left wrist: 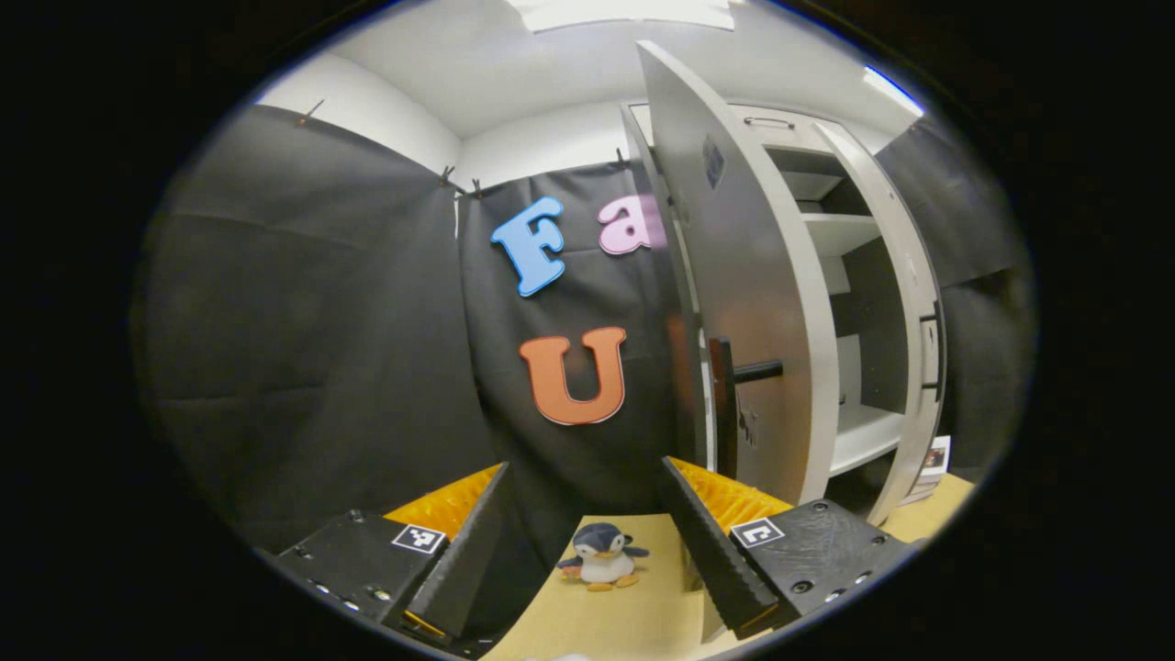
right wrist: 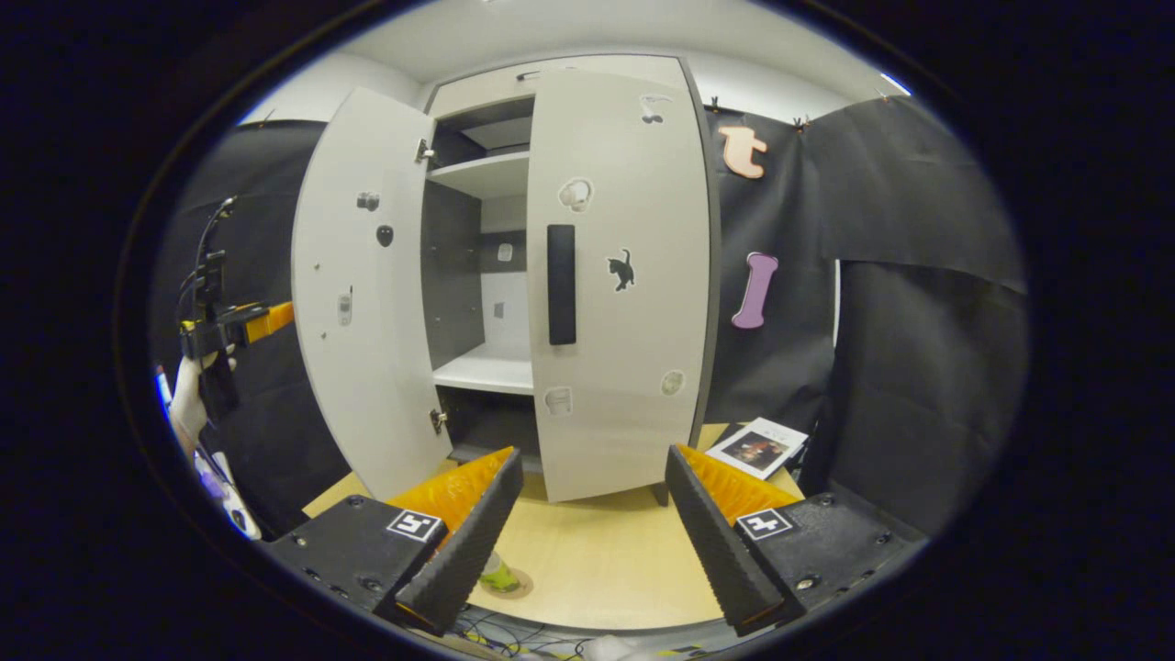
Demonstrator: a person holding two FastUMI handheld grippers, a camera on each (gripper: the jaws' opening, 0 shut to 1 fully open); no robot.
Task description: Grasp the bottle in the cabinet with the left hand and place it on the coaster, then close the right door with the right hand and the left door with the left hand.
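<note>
Both doors: right door [right wrist: 624, 275] shut, left door [right wrist: 353, 294] ajar.

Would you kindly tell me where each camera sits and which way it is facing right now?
Left gripper view: rides the left tool, open, facing the open left door's edge, a toy penguin between its fingers.
Right gripper view: rides the right tool, open, facing the cabinet front, right door nearly closed; a hand holds the left tool far left.
Shared: cabinet shelves, wooden table.
</note>
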